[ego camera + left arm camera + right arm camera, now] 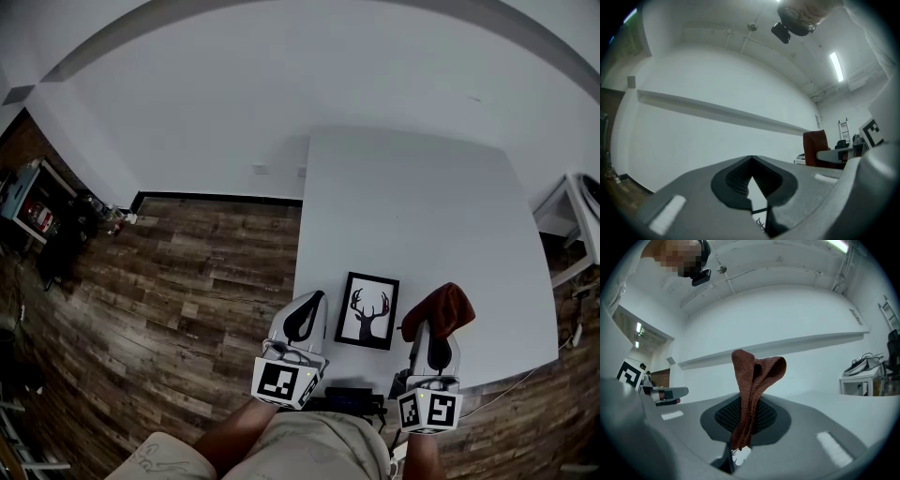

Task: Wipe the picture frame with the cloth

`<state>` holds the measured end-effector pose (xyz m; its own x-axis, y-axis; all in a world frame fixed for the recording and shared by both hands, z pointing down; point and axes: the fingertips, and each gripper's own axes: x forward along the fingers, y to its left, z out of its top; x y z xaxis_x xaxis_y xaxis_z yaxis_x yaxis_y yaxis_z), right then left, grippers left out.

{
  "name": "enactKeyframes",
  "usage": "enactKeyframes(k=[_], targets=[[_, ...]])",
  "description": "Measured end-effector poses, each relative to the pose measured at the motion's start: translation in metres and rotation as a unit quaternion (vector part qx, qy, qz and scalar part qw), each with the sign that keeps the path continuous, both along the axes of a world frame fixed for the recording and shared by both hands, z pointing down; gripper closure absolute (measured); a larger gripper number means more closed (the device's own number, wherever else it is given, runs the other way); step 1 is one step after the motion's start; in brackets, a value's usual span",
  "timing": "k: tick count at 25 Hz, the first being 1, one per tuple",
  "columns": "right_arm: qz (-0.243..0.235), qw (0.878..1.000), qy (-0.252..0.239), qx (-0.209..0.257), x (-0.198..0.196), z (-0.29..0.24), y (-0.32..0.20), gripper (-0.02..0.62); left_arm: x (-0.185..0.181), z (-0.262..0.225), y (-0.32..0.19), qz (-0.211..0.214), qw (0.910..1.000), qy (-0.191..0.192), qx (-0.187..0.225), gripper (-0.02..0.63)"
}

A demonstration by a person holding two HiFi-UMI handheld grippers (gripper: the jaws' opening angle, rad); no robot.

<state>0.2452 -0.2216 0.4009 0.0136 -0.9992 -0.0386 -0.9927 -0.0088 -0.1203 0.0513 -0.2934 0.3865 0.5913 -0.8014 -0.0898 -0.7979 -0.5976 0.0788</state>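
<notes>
1. The picture frame (367, 310), with its deer print, lies flat close to the counter's (412, 206) near edge, towards the near left corner, and sits between the two tools
2. The right tool (433, 345) is clamped on the rust-brown cloth (439, 312); in the right gripper view the folded cloth (752, 390) is pinched between the pads and sticks up beyond the tips, so the fetching of the cloth looks done
3. The left tool (309, 305) hovers at the counter's left edge, just beside the frame; in the left gripper view its jaws meet at the tips with nothing held between them, and only a sliver of the frame shows through the gap lower down
4. From the head view the cloth hangs just to the right of the frame and apart from it, so by my reading no wiping contact is being made now
5. Still left, as I judge it: bring the cloth over onto the frame and wipe its face and border; the left tool is well placed to steady the frame if it slides
</notes>
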Motion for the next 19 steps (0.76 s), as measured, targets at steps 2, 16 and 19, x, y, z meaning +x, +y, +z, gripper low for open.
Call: enactKeyframes(k=[2, 16, 19], targets=[[-0.003, 1.0, 0.006, 0.0, -0.0029, -0.0008, -0.0008, 0.537, -0.001, 0.0014, -0.0002, -0.001, 1.0, 0.0, -0.002, 0.606], [-0.01, 1.0, 0.016, -0.004, -0.0082, 0.0002, -0.0049, 0.537, -0.0026, -0.0001, -0.0017, -0.006, 1.0, 0.002, -0.003, 0.606], [-0.015, 1.0, 0.019, -0.005, -0.01, 0.0002, -0.006, 0.537, -0.0028, -0.0003, -0.0019, -0.007, 1.0, 0.002, -0.004, 0.606]])
